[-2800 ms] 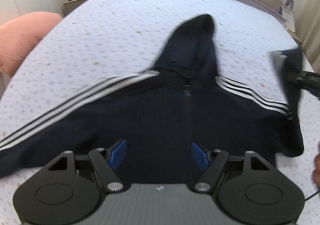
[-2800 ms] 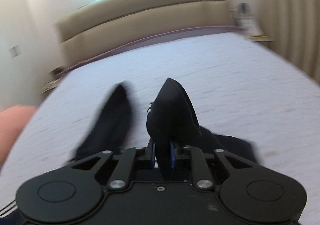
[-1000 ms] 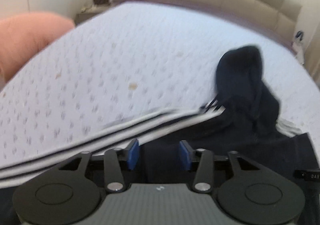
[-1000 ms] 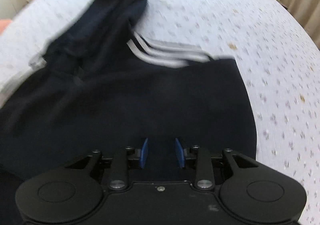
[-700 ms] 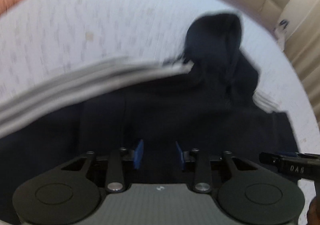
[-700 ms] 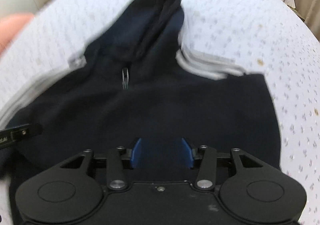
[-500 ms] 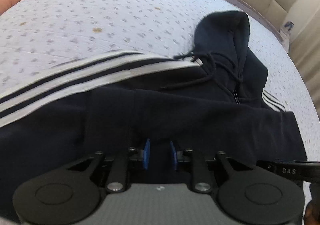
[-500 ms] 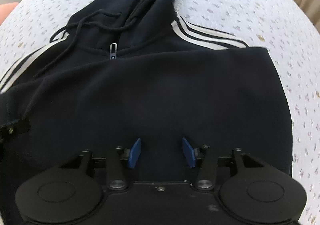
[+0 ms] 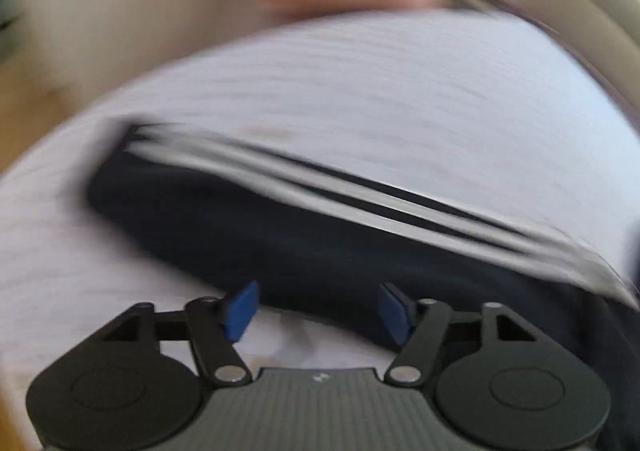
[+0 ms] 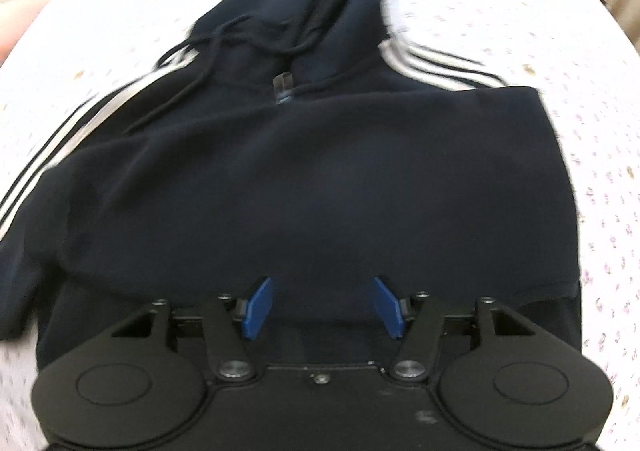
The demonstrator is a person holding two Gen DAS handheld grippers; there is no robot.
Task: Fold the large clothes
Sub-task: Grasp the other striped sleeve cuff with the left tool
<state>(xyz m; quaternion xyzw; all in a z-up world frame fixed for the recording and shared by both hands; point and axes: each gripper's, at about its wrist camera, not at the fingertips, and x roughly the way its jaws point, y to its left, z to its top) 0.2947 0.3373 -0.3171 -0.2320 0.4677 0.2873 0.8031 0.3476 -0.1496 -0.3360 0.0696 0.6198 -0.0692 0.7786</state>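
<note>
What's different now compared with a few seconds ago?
The right gripper let go of the sleeve it had carried across the hoodie; that sleeve now lies folded over the chest. The left gripper swung out to the other striped sleeve, jaws opening. The hood stays flat.

Left gripper (image 9: 318, 307): pointing steeply down, jaws opening, blue pads (image 9: 240, 309) set wide apart, nothing pinched between them. View heavily blurred.

Right gripper (image 10: 322, 307): pointing almost straight down, jaws opening, blue pads (image 10: 387, 306) spread wide, splayed outward at the tips, nothing gripped.
</note>
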